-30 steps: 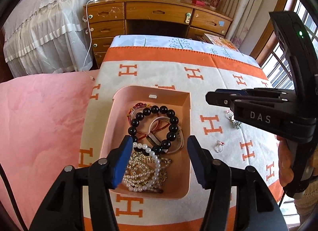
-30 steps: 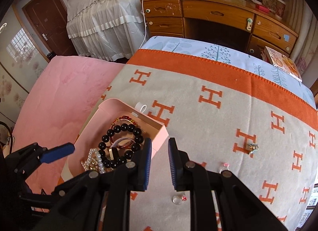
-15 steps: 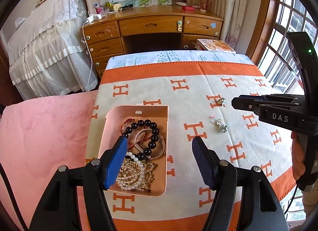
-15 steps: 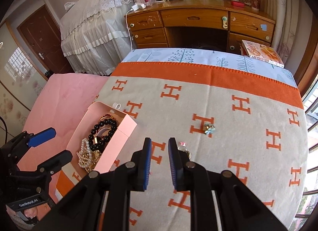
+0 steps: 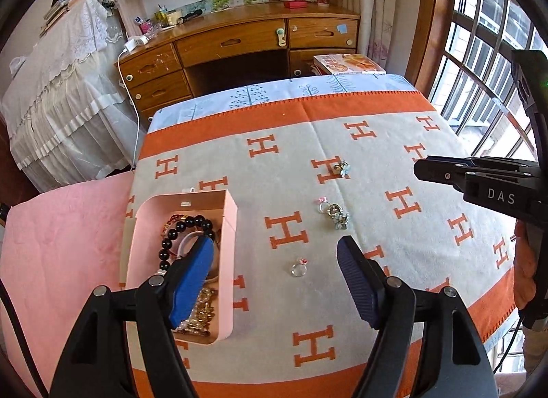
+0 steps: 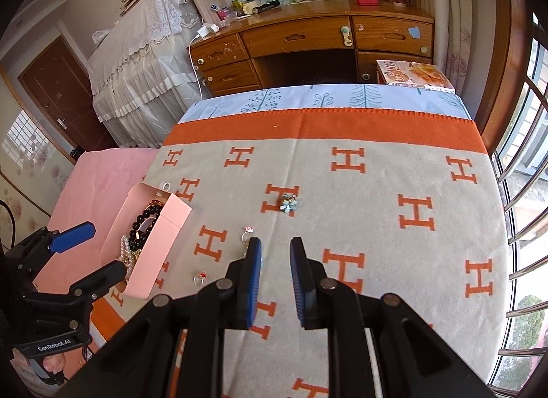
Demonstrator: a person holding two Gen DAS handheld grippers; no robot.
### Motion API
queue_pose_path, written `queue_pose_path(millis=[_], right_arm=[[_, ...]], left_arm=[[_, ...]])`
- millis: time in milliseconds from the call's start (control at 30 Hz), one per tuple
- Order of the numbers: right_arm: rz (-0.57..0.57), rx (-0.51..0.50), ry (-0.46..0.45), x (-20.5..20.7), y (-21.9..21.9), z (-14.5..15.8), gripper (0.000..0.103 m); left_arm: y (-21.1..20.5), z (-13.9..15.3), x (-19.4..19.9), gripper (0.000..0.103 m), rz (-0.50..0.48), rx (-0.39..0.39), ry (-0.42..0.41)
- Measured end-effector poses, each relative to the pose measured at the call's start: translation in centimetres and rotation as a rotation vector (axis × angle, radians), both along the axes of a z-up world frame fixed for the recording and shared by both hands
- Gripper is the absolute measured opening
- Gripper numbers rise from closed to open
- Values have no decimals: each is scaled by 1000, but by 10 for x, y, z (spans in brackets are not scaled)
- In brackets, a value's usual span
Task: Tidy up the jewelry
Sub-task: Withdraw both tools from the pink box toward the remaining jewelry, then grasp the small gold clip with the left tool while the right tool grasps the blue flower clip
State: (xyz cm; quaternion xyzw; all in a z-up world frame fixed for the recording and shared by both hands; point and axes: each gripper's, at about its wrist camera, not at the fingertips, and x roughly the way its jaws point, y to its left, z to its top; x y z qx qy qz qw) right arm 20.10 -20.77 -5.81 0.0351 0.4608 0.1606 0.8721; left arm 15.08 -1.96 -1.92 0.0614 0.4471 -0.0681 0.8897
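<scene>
the left gripper (image 5: 274, 278) is spread wide and empty above the orange-and-grey h-patterned blanket (image 5: 376, 144), beside the open pink cardboard box (image 5: 226, 261) of bracelets; the right gripper (image 6: 275, 274) is slightly parted, empty, near small loose rings (image 5: 330, 211)

Black plastic forms both the left gripper (image 5: 274, 281) and the right gripper (image 6: 275, 283); blue ribbed pads (image 5: 191, 281), silver screws, white "DAS" lettering are seen.
</scene>
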Motion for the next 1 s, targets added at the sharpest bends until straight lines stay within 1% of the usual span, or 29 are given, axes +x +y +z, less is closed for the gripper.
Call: queue_pose_path(millis=[133,300,400,433,500,567,633,667,733,800,1000], right_arm=[[-9,14,-8,1,-14,-5,17],[-13,-2,-63,0,-22,-15,17],[3,6,-50,4,-27,-28,17],[12,13,-37,6,-29,-33,17],[30,21,-23,8,-31,-42,17],[39,19,-18,10,-33,-49,17],[45,20,-10,13,-35,-55,17],[49,22,-5,15,-35,-58,17],[55,27,7,19,-35,-63,17],[63,30,15,23,-33,-67,17],[100,11,23,32,-22,-76,18]], left_arm=[[-22,-21,8,73,-14,-17,26],[-50,-53,14,73,0,17,-24],[-63,-74,22,71,12,40,-13],[-66,-80,24,67,10,40,-2],[-70,-90,29,63,9,22,30],[-71,-96,34,60,14,0,45],[-72,-100,38,50,28,-8,46],[-72,-103,40,47,34,-10,49],[-73,-108,45,33,45,-19,63],[-71,-114,48,23,59,-34,76],[-64,-117,51,22,77,-97,80]])
